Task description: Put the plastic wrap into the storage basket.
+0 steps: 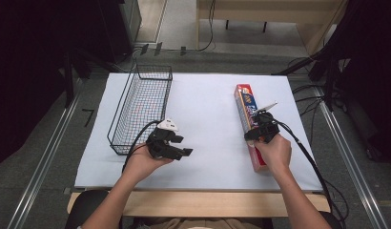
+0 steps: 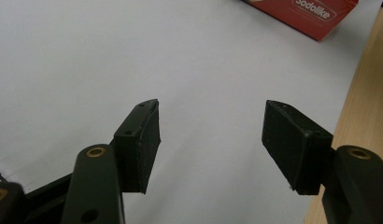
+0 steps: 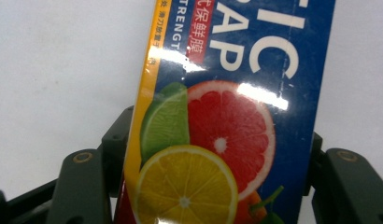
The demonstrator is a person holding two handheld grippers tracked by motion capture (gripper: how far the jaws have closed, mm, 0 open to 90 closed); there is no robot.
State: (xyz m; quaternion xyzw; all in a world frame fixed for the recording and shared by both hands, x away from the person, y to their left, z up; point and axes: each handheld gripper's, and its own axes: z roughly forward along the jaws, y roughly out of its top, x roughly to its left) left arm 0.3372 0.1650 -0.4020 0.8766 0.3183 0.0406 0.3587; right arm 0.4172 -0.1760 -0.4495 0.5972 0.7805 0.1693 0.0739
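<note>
One long red-and-blue cardboard cling-wrap box (image 1: 248,119) lies at the right of the white table (image 1: 203,143), clamped by the right gripper (image 1: 258,128). One black wire basket (image 1: 140,107) stands left; left gripper (image 1: 177,145) jaws apart, empty.

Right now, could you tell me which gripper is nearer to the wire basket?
Left. The left gripper hovers just beside the wire basket's near end; the right gripper sits across the table on the plastic wrap box.
</note>
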